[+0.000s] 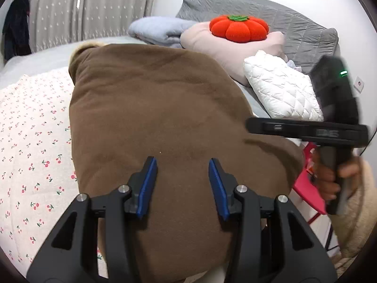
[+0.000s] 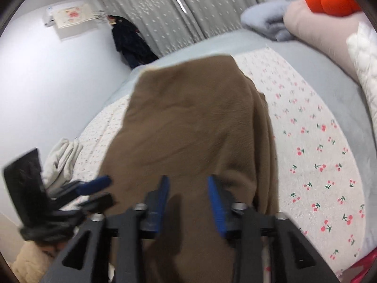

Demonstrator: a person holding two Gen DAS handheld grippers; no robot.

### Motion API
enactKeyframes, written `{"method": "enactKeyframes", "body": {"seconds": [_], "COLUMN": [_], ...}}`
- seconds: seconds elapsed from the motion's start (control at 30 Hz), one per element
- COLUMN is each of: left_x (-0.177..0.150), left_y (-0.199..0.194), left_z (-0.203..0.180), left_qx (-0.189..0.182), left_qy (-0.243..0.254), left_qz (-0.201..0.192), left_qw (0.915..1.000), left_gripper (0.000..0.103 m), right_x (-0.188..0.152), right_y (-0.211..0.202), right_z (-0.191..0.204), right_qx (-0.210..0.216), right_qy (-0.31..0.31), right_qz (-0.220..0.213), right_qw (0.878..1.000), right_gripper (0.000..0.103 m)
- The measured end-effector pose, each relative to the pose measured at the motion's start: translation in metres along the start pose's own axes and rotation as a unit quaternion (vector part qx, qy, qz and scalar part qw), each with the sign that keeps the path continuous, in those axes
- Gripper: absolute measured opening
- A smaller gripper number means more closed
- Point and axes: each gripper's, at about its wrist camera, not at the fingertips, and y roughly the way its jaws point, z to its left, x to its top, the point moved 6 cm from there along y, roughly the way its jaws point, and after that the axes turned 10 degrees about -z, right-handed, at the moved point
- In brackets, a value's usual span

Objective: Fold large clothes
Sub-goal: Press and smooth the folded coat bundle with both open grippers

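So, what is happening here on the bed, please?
A person is folding a large brown garment that lies on a cherry-print sheet on the bed. The person holds a two-finger gripper in each hand. The left gripper and the right gripper are both over the near part of the garment, jaws open, gripping nothing. The garment looks already folded into a compact shape. An orange pumpkin cushion sits on a pink pillow behind it.

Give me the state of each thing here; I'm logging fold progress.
brown garment: spread on the bed, bunched at the far end, ungripped.
left gripper: open, above the garment.
right gripper: open, above the garment.
cherry-print sheet: lying flat under the garment.
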Motion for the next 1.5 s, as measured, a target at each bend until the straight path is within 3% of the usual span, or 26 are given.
{"method": "enactKeyframes", "body": {"seconds": [0.07,0.37,0.63,1.0,1.1,1.2,1.37,1.47,1.5], "left_x": [-0.003,-0.019,-0.029,-0.038,-0.032,-0.016,0.012,0.008,0.004], "left_y": [0.001,0.000,-0.024,-0.068,-0.074,-0.074,-0.055,-0.030,-0.021], "left_z": [0.000,-0.005,-0.004,-0.009,-0.008,-0.010,-0.013,-0.010,-0.009], "left_qx": [0.004,0.020,0.015,0.035,0.040,0.052,0.043,0.031,0.026], "left_qy": [-0.008,-0.007,-0.031,-0.039,-0.050,-0.023,-0.004,-0.026,-0.034], "left_qz": [-0.010,-0.045,-0.056,-0.066,-0.070,-0.075,-0.076,-0.050,-0.037], "left_qw": [0.9999,0.9988,0.9978,0.9964,0.9955,0.9956,0.9962,0.9979,0.9984], "left_gripper": [0.048,0.048,0.048,0.050,0.062,0.063,0.064,0.064,0.064], "right_x": [-0.001,-0.043,-0.044,-0.053,-0.051,-0.033,0.038,0.074,0.081], "right_y": [-0.009,0.015,0.013,-0.028,-0.044,-0.054,-0.039,-0.006,0.006], "right_z": [0.012,0.007,0.004,0.013,0.014,0.018,0.021,0.018,0.016], "right_qx": [-0.003,-0.049,-0.041,-0.036,-0.021,-0.003,-0.060,-0.064,-0.060], "right_qy": [-0.029,-0.121,-0.106,-0.088,-0.066,-0.066,-0.128,-0.135,-0.132], "right_qz": [-0.014,0.000,-0.015,-0.078,-0.083,-0.076,-0.064,-0.059,-0.052], "right_qw": [0.999,0.991,0.993,0.992,0.994,0.995,0.988,0.987,0.988], "right_gripper": [0.057,0.055,0.055,0.057,0.060,0.061,0.061,0.055,0.047]}}
